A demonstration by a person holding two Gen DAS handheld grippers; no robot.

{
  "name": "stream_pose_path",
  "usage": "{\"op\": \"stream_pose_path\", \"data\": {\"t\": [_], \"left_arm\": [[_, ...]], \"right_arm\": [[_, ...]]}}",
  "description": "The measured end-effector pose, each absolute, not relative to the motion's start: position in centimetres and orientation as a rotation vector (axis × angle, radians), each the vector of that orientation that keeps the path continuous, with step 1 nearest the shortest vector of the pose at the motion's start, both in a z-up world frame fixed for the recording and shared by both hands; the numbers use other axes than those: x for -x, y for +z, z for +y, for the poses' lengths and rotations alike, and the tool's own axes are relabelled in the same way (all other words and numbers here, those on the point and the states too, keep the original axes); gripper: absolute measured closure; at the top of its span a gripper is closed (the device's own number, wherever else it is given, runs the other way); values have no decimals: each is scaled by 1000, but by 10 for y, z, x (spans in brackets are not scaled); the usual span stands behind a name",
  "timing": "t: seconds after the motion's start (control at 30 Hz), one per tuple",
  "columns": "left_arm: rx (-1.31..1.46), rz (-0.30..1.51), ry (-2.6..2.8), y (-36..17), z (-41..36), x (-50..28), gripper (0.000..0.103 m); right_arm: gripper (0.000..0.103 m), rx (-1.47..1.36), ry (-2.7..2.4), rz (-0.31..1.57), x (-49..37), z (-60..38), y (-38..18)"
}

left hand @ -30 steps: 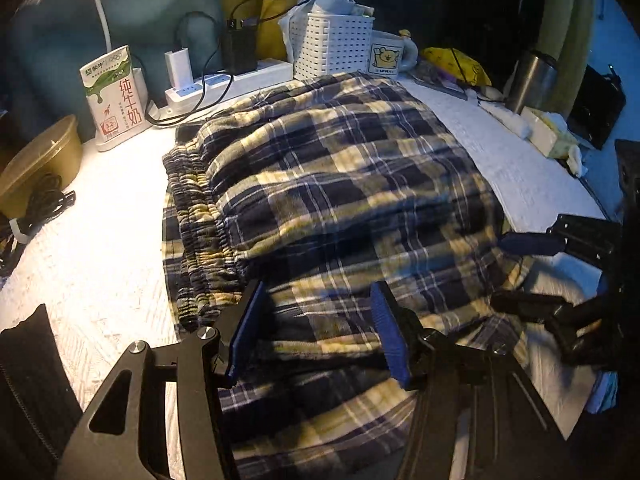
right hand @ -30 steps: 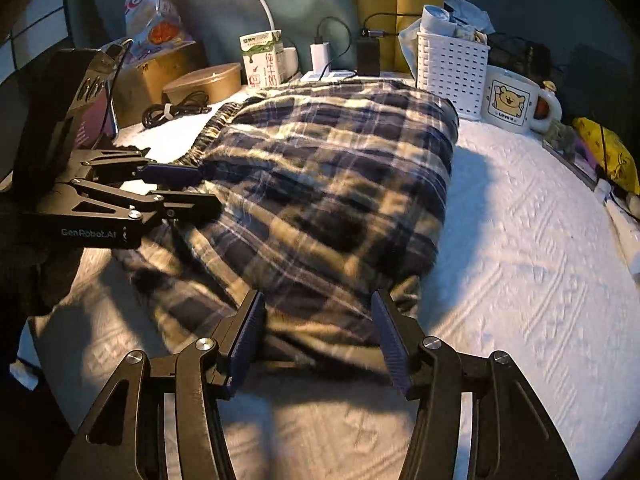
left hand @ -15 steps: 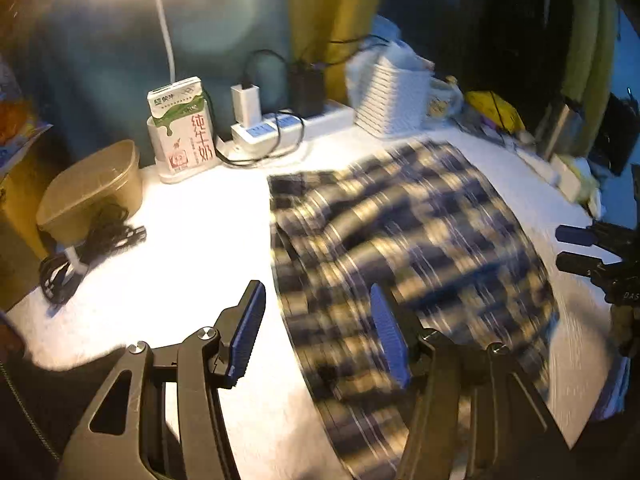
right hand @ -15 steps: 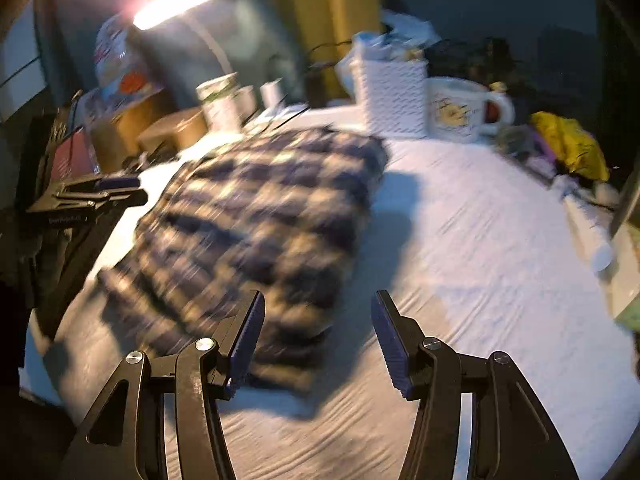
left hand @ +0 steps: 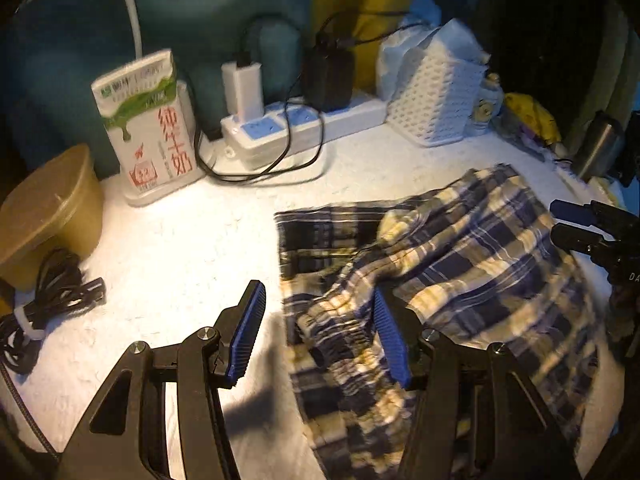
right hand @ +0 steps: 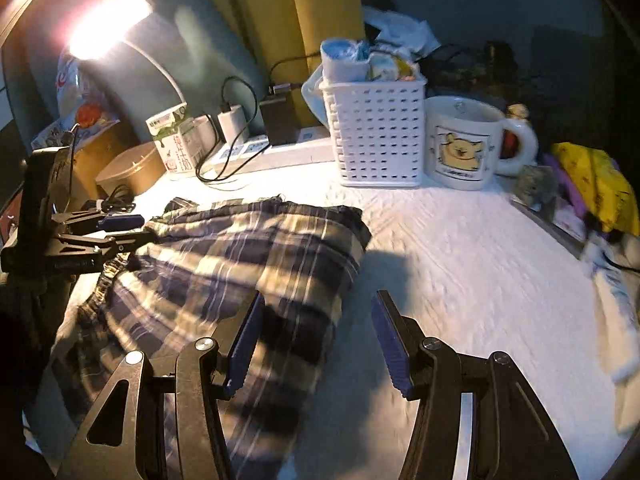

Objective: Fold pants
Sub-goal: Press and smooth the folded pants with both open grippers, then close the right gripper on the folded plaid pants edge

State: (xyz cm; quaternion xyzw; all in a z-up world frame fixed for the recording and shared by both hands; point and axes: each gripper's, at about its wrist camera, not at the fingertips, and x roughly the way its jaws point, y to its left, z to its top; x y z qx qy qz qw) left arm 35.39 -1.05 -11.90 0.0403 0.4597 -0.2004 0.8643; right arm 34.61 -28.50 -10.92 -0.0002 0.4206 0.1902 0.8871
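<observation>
The plaid pants (left hand: 460, 276) lie folded in a bundle on the white textured table cover (left hand: 168, 264); they also show in the right wrist view (right hand: 240, 264). My left gripper (left hand: 318, 334) is open and empty, hovering over the pants' left edge where the gathered waistband sits. My right gripper (right hand: 316, 344) is open and empty at the pants' right edge, its left finger over the cloth. The left gripper also shows at the left of the right wrist view (right hand: 120, 228), and the right gripper at the right edge of the left wrist view (left hand: 576, 224).
At the back stand a milk carton (left hand: 148, 128), a power strip with chargers and cables (left hand: 288, 124), a white basket (right hand: 374, 132) and a bear mug (right hand: 464, 144). A tan bowl (left hand: 44, 212) and coiled cable (left hand: 44, 304) lie left. A lamp (right hand: 106, 24) shines above.
Both grippers have lifted back and away from the pants, open throughout. The pants bundle now looks smaller and farther off, shifted right in the left view and left in the right view.
</observation>
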Motion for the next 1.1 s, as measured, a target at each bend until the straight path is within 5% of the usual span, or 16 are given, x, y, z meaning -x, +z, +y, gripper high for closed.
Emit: {"op": "stream_pose_path", "data": {"t": [0.3,0.5,0.67,0.73,0.8,0.87,1.03,1.1], "left_arm": [[-93,963,-440,-119,-12,-374,44],[-78,1013,-495,-131,-20,-389,39],[-28,996,-519,-135,-15,-388,36],[-20,984,-525,-135,-13,-387,37],[-10,971,-543,-135,-14,-385,48],[1,968,-573,-134,-18,-382,68],[-39,939,-580,-133,-26,-376,79],[-26,933,-580,-132,-23,-375,82]], "right_arm": [[45,53,335,926,-379,-281,-138],[27,-87,373,927,-389,-299,-134],[27,-166,414,936,-402,-302,-142],[27,-179,436,935,-407,-299,-143],[28,-179,449,935,-410,-296,-144],[36,-179,472,939,-411,-293,-145],[54,-131,486,943,-410,-277,-145],[77,-125,513,938,-407,-274,-144]]}}
